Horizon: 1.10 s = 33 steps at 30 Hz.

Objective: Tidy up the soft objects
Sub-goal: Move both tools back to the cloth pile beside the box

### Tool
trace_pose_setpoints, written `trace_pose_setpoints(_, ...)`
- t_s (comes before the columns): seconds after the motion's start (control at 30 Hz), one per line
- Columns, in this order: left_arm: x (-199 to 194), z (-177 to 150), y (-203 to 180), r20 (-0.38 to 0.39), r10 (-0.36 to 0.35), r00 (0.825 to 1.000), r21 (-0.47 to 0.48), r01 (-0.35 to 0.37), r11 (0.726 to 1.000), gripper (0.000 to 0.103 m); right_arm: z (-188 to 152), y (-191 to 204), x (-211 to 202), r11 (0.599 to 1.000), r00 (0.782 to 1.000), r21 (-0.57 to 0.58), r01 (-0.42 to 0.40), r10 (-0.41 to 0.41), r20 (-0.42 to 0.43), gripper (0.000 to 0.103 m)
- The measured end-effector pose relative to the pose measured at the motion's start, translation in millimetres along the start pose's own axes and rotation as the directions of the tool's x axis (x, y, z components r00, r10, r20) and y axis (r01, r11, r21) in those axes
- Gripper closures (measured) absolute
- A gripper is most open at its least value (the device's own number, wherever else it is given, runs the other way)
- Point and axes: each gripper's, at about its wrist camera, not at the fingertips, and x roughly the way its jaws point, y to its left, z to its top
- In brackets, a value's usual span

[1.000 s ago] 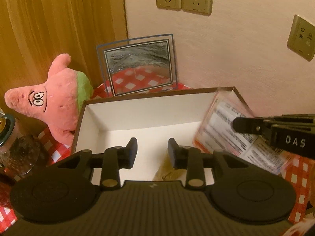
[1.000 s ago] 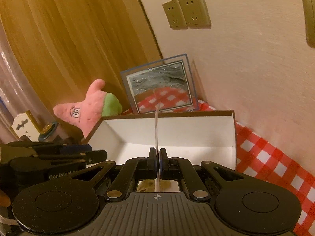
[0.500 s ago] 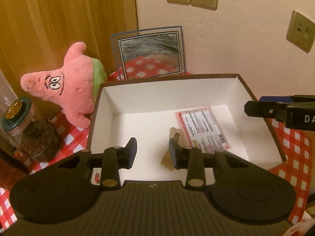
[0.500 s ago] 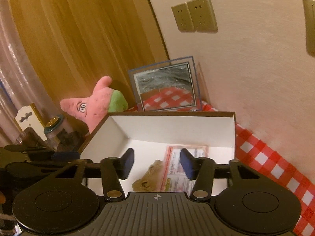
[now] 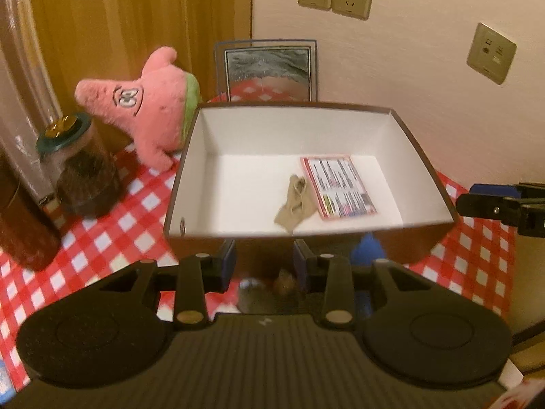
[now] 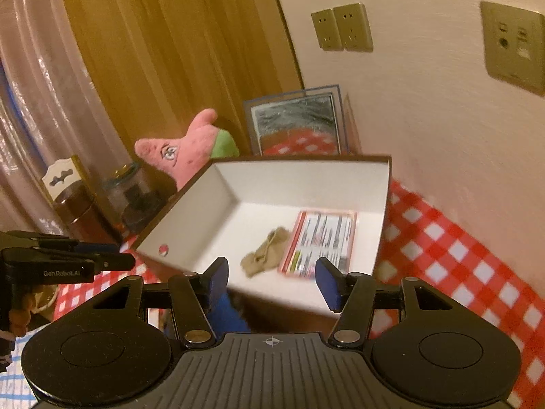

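A brown box point(image 5: 190, 143) with a white inside stands on the red checked cloth. In it lie a pink-edged flat packet point(image 5: 339, 187) and a small beige cloth item point(image 5: 294, 202). Both also show in the right wrist view, the packet point(image 6: 322, 238) and the cloth item point(image 6: 265, 255). A pink star plush point(image 5: 150, 105) leans behind the box's left side. My left gripper point(image 5: 264, 266) is open and empty, just in front of the box's near wall. My right gripper point(image 6: 272, 277) is open and empty, at the box's near edge. A blue soft thing point(image 5: 368, 254) lies before the box.
A dark glass jar point(image 5: 80, 173) with a green lid and a tall brown canister point(image 5: 20, 218) stand left of the box. A framed mirror point(image 5: 267, 71) leans on the wall behind. The wall point(image 5: 425, 85) runs close along the right.
My right gripper opened and let the packet drop into the box. Both grippers then pulled back toward me, away from the box.
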Motion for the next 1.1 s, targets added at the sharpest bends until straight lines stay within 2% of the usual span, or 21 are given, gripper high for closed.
trace_pose_setpoints(0.37,-25.5,-69.4,-17.3,-0.068,-0.034,0.997,-0.032,0.032,0.999,0.069,-64.8,21.1,-28.6,1.000,0.996,-0.012,-0.004,0.003,-0.091,0.046)
trace_pose_setpoints(0.57,-29.9,-95.4,-32.8,-0.074,-0.061,0.995,-0.006,0.061,0.998,0.069,-92.6,31.5,-31.1,0.999,0.991,-0.045,-0.016,0.010,-0.136,0.046)
trace_pose_setpoints(0.73,-22.9,-110.8,-55.0,-0.081,-0.077,0.994,0.095,0.085,0.992,0.070,-113.2,37.9,-22.2,0.994,0.976,-0.108,-0.004,-0.019,-0.216,0.045)
trace_pose_setpoints(0.8,-18.5,-116.7,-64.6,-0.083,-0.088,0.993,0.149,0.100,0.984,0.070,-122.3,39.7,-17.9,0.988,0.969,-0.155,0.000,-0.039,-0.246,0.038)
trace_pose_setpoints(0.9,-9.8,-123.4,-76.1,-0.082,-0.088,0.993,0.218,0.104,0.970,0.070,-132.0,40.4,-15.7,0.982,0.966,-0.188,0.001,-0.050,-0.254,0.030)
trace_pose_setpoints(1.1,8.8,-130.0,-91.9,-0.088,-0.077,0.993,0.344,0.103,0.933,0.071,-139.9,37.7,-12.0,0.980,0.961,-0.198,0.016,-0.070,-0.267,0.029)
